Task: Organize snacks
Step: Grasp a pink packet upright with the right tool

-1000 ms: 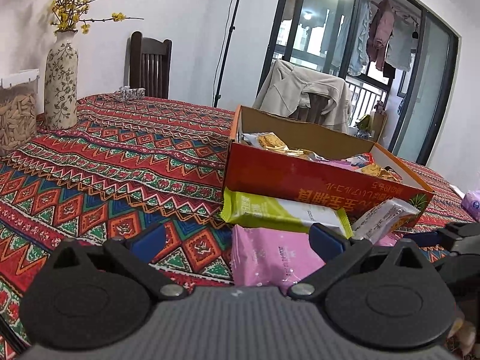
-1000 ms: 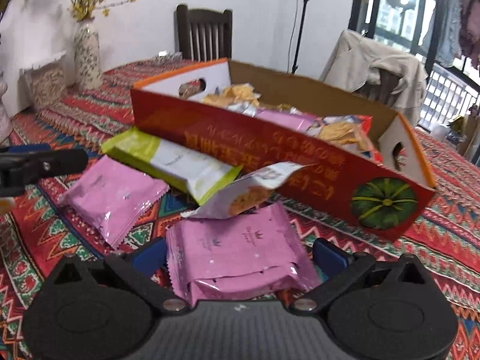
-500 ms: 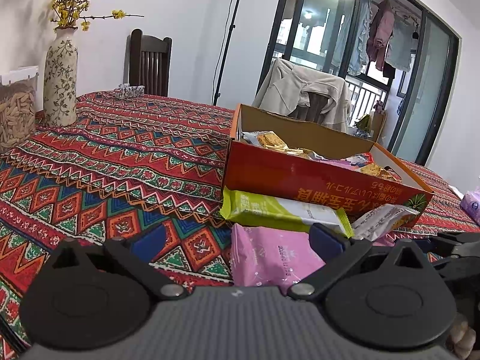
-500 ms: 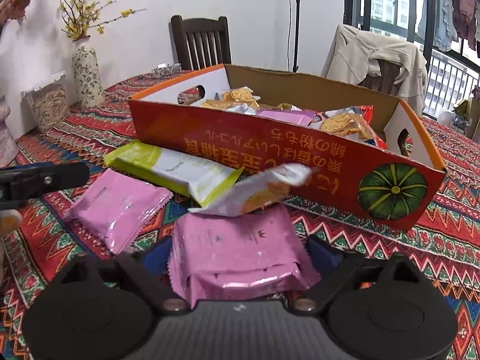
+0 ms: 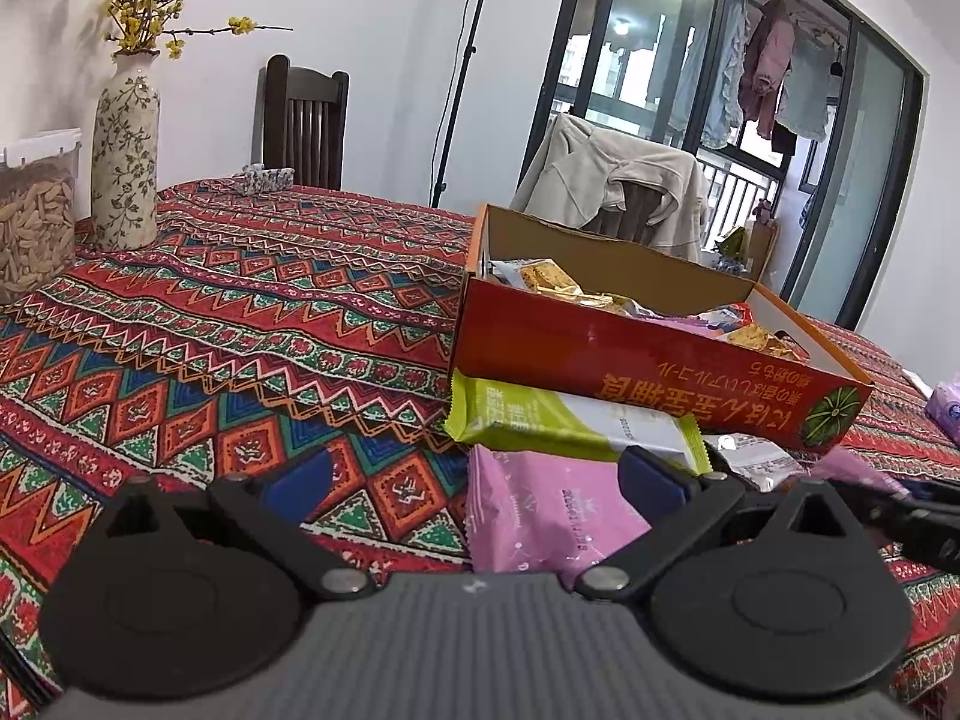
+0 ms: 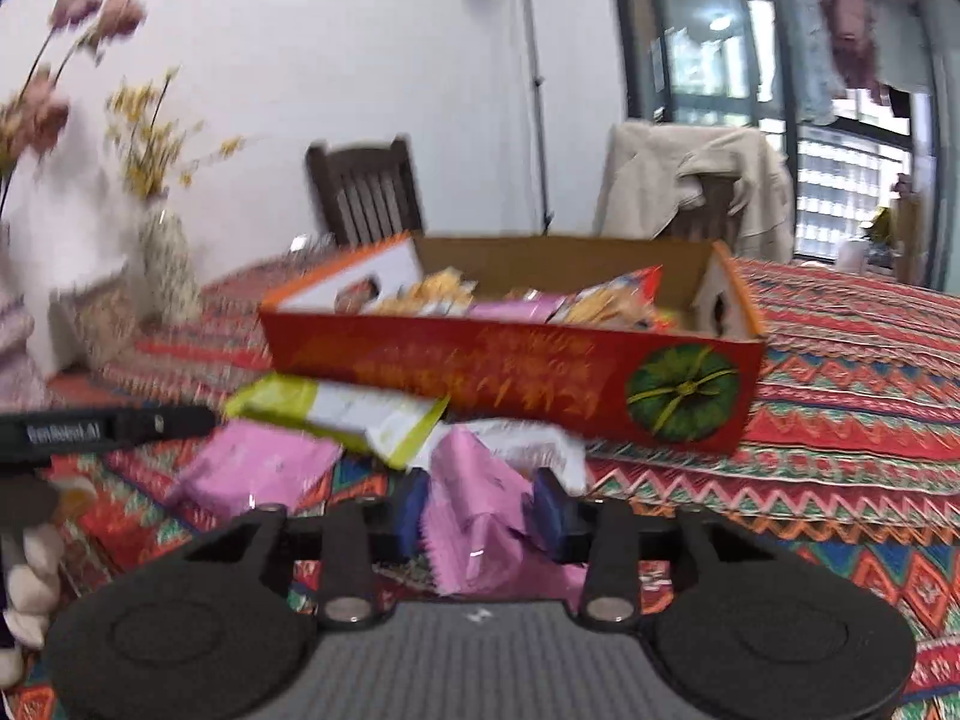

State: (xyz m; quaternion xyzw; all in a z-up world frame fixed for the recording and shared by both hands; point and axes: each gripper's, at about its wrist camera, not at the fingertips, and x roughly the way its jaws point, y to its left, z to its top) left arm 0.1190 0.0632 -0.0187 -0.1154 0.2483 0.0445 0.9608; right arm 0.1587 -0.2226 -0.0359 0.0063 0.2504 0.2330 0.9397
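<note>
The left gripper [image 5: 474,480] waits, fingers apart, over one pink snack pack [image 5: 540,516] on the bench [image 5: 240,324]. The right gripper [image 6: 480,507] has just been closing; its fingers pinch another pink packet [image 6: 474,516], likely bound for the red box [image 6: 510,372] behind.

A red cardboard box [image 6: 510,372] sits mid-frame, filled with snacks. Before it lie a green-white packet [image 6: 342,414] and a pink packet [image 6: 258,474]. Another pink packet [image 6: 480,516] is crumpled, bottom centre.
</note>
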